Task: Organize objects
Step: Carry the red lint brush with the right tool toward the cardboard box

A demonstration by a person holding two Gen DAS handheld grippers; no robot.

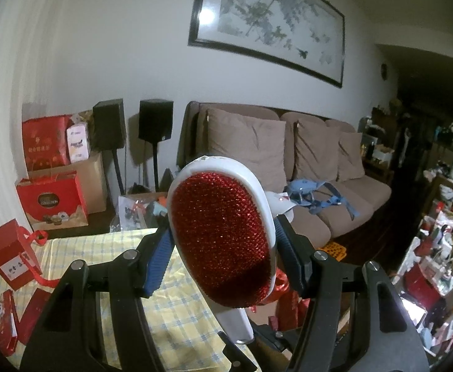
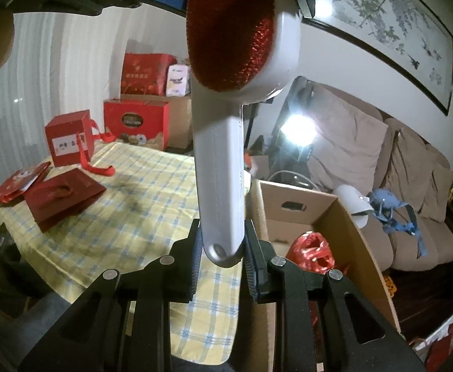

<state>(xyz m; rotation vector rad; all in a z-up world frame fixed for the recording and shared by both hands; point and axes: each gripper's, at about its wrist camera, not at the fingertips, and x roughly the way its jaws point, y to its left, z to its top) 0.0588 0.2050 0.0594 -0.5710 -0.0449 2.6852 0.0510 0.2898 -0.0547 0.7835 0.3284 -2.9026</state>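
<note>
lint brush [image 1: 223, 241] was up in the air, held by both claws at once. left claw [image 1: 223, 248] gripped the oval red-bristled head, pads on the white rim at either side. right claw [image 2: 223, 263] was closed narrow on the tip of the white handle [image 2: 220, 186], pads pressing both edges near the hang hole. brush touched nothing else, hanging over the seam between the tabletop [image 2: 152, 204] and the cardboard box [image 2: 344, 217].

progress, as a guess: mid-way at best. a red plastic bag [image 2: 311, 252] already sat in the box, so some sorting looked done. red gift box [image 2: 68, 138] and two flat red gift bags [image 2: 62, 198] were on the checked cloth, unsorted. the brush was neither put away nor released, and where it belongs isn't clear; the box looked the likely spot. a blue strap thing [image 2: 391, 210] lay on the sofa [image 2: 412, 167]; can't tell if it's part of the job.

orientation: long axis ran from the right claw up and away to the left claw, steeply tilted, head end high, handle end low. red bristle face turned toward the left wrist camera, roughly back at the holder. to go in the box it would probably need lowering handle first or laying flatter.
</note>
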